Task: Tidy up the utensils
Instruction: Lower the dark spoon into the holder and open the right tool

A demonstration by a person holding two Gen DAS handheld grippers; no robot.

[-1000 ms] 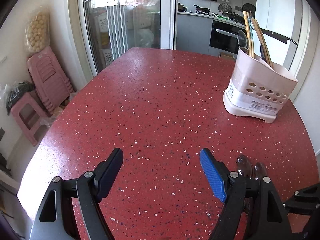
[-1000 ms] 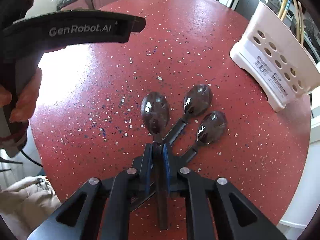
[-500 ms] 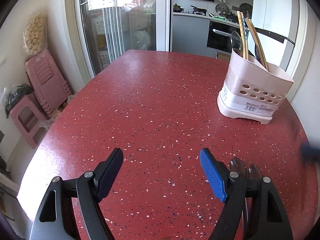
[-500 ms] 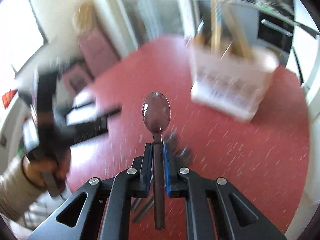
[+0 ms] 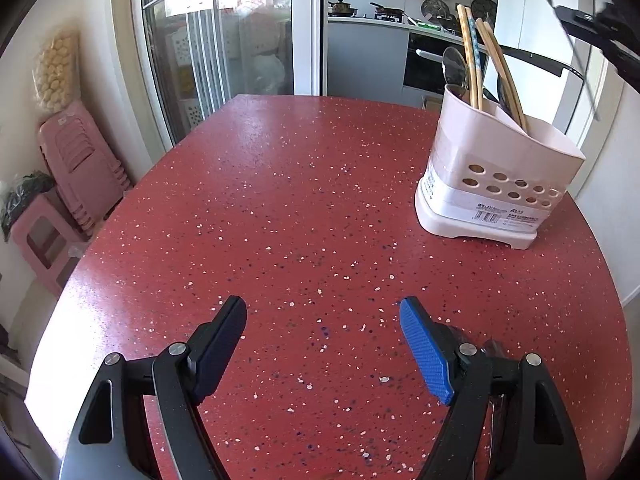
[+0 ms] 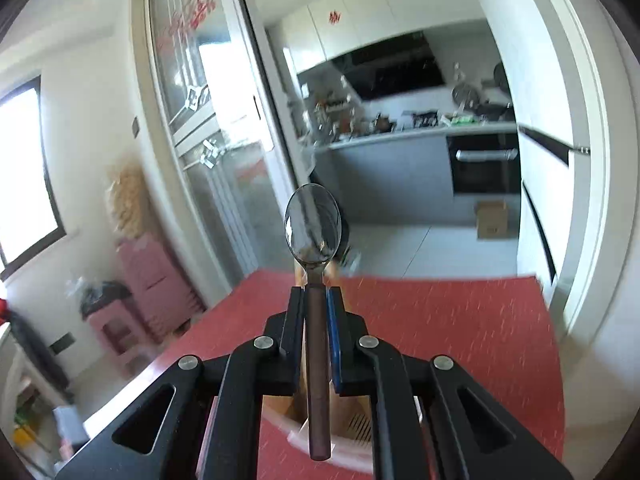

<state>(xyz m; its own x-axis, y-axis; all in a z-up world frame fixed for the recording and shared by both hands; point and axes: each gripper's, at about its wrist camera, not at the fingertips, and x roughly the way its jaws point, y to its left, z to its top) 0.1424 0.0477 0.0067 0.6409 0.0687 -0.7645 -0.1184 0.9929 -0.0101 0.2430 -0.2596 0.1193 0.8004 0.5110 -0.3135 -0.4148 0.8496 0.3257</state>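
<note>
Your right gripper [image 6: 316, 300] holds the spoon [image 6: 313, 224] by its handle, the long axis upright with the bowl on top, directly above the utensil holder [image 5: 500, 176], while your left gripper [image 5: 322, 344] stays wide open over the table [image 5: 280, 200]

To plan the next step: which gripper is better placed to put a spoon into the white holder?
Right. The right gripper already clamps the dark-handled metal spoon above the white perforated plastic utensil holder; the left gripper is open and empty.
</note>
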